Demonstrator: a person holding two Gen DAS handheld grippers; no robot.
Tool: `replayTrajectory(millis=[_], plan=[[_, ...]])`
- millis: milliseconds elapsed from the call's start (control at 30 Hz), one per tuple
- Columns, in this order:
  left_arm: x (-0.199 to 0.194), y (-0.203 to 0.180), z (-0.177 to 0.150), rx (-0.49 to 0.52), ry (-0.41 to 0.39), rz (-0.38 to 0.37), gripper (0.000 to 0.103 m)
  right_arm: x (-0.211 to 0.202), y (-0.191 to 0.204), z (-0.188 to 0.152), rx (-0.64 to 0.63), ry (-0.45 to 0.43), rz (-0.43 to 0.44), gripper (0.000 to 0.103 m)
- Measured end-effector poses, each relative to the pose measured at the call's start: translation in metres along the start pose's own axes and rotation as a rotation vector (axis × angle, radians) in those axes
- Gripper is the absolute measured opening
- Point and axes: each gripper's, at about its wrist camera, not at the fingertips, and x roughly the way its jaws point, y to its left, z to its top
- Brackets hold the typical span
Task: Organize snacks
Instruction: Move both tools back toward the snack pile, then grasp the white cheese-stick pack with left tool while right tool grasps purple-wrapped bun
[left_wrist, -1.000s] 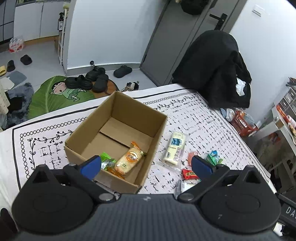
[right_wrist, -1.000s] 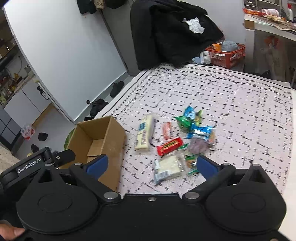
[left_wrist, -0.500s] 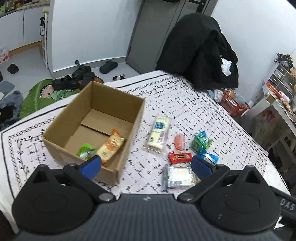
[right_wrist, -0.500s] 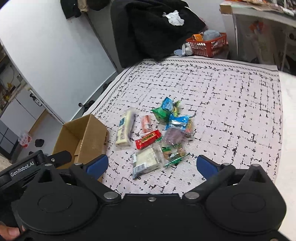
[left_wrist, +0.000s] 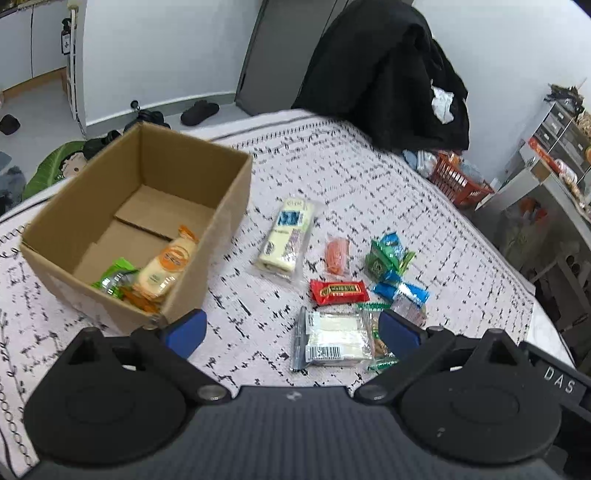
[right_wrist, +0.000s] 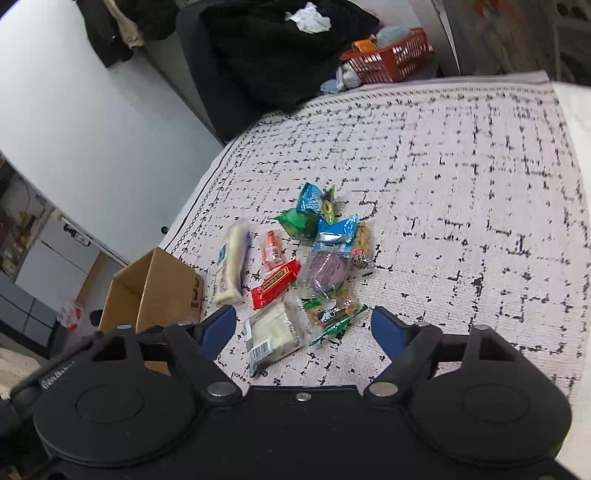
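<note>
An open cardboard box (left_wrist: 229, 192) (right_wrist: 155, 291) sits on the patterned cloth, with a yellow-orange bun pack (left_wrist: 168, 264) and a green packet (left_wrist: 112, 278) inside. Loose snacks lie to its right: a long white pack (left_wrist: 286, 234) (right_wrist: 231, 269), an orange stick (left_wrist: 337, 254), a red bar (left_wrist: 339, 291) (right_wrist: 275, 283), green and blue packets (left_wrist: 386, 254) (right_wrist: 314, 218), a purple packet (right_wrist: 327, 273) and a clear white sandwich pack (left_wrist: 336, 338) (right_wrist: 275, 334). My left gripper (left_wrist: 291, 332) hangs open over the sandwich pack. My right gripper (right_wrist: 304, 326) is open above the same pile.
A chair draped in black clothing (left_wrist: 384, 74) (right_wrist: 277, 48) stands at the far table edge, an orange basket (right_wrist: 388, 55) beside it. Shoes (left_wrist: 199, 110) and a green mat (left_wrist: 48, 170) lie on the floor beyond the box. The cloth's edge (right_wrist: 569, 147) runs along the right.
Both grippers have moved right and forward, away from the box and over the loose snack pile; the sandwich pack now lies between each pair of fingers. Both stay open.
</note>
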Motion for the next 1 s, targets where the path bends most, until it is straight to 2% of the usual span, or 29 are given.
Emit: replayTrajectory(millis=[367, 700, 933, 967, 1000], plan=[[0.054, -0.02, -0.014, -0.014, 0.057, -0.013, 0.098, 0.033, -0.023, 0.013, 0.054, 0.035, 0.014, 0.072], [0.093, -0.028, -0.021, -0.019, 0.098, 0.006, 0.097, 0.062, -0.032, 0.022, 0.07, 0.075, 0.024, 0.07], [0.117, -0.036, -0.024, -0.006, 0.144, 0.087, 0.096, 0.083, -0.023, 0.03, 0.064, 0.109, 0.027, 0.07], [0.118, -0.038, -0.024, -0.007, 0.145, 0.097, 0.094, 0.087, -0.02, 0.031, 0.063, 0.12, 0.023, 0.07], [0.12, -0.039, -0.022, -0.018, 0.15, 0.109, 0.089, 0.092, -0.017, 0.032, 0.059, 0.129, 0.017, 0.069]])
